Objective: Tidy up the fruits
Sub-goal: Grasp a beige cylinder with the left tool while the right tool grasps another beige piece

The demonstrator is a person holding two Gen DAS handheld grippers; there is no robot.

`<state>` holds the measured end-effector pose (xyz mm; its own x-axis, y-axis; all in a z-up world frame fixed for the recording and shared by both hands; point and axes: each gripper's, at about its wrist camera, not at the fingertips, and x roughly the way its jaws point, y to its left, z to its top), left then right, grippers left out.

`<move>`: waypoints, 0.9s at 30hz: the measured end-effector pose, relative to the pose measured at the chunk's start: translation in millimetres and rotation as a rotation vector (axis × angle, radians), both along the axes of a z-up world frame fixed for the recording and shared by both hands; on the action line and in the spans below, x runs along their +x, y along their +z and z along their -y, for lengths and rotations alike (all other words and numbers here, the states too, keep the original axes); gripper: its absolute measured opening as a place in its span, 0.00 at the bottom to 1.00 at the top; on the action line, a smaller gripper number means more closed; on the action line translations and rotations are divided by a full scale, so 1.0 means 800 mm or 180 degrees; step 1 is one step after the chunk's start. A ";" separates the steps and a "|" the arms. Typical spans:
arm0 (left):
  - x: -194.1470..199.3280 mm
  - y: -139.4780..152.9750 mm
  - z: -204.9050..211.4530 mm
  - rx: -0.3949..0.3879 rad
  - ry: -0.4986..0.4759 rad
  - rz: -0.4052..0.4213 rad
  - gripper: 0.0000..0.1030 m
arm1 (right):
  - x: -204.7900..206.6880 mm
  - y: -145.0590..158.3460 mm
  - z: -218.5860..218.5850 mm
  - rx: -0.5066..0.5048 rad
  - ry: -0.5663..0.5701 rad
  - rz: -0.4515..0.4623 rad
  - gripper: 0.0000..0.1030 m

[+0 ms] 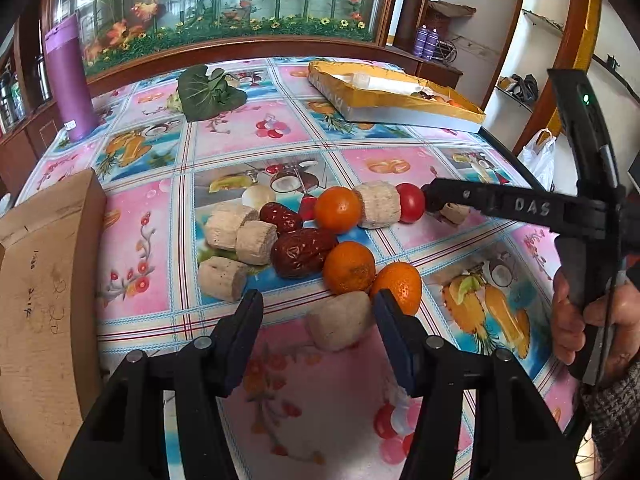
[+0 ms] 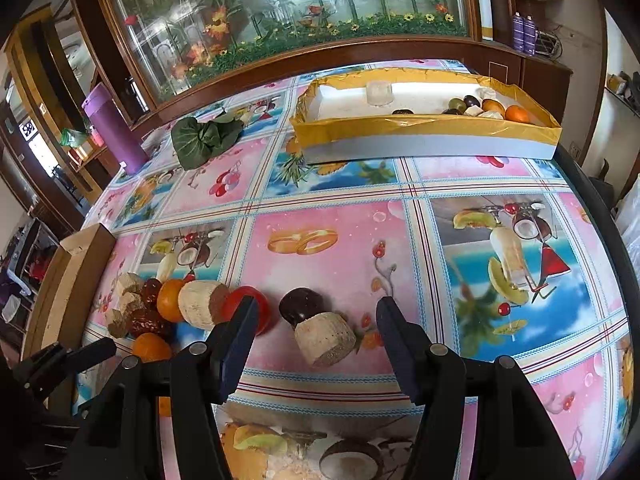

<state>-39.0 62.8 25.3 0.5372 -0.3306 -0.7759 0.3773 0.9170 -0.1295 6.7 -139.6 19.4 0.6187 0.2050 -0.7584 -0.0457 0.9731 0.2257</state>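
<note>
A pile of fruits lies on the patterned tablecloth: oranges (image 1: 349,267), red dates (image 1: 303,252), a red tomato (image 1: 411,202) and several beige cut chunks (image 1: 255,241). My left gripper (image 1: 318,316) is open, low over the table, with a beige chunk (image 1: 340,322) between its fingers. My right gripper (image 2: 314,330) is open; a beige chunk (image 2: 326,338) and a dark round fruit (image 2: 301,304) lie between its fingers. It shows from the side in the left wrist view (image 1: 434,200). A yellow-lined box (image 2: 424,142) at the far side holds several fruits (image 2: 516,113).
A cardboard box (image 1: 44,280) stands at the left edge. A purple tumbler (image 1: 68,80) and a green leafy vegetable (image 1: 210,92) sit at the far left. The yellow-lined box also shows in the left wrist view (image 1: 400,114). The table's right edge (image 2: 600,216) is close.
</note>
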 end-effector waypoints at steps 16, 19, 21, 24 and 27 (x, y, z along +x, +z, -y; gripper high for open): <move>-0.011 -0.002 0.001 -0.0198 -0.0197 -0.0021 0.35 | -0.025 -0.015 -0.006 -0.0231 0.0008 -0.0045 0.32; -0.013 -0.003 0.001 -0.0199 -0.0201 -0.0028 0.35 | -0.028 -0.015 -0.004 -0.0184 0.0011 -0.0053 0.28; -0.014 -0.003 0.001 -0.0176 -0.0204 -0.0018 0.35 | -0.030 -0.015 -0.004 -0.0184 0.0008 -0.0055 0.27; -0.019 -0.004 -0.001 -0.0148 -0.0271 -0.0046 0.35 | -0.036 -0.012 -0.007 -0.0179 0.0020 -0.0042 0.22; -0.026 -0.010 -0.007 -0.0091 -0.0333 -0.0084 0.35 | -0.046 -0.004 -0.010 -0.0209 0.0057 0.0017 0.19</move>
<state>-59.4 68.0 17.5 0.4782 -0.4060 -0.7787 0.4668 0.8686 -0.1662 -29.8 -131.3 16.0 0.6194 0.1660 -0.7673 -0.0642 0.9848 0.1612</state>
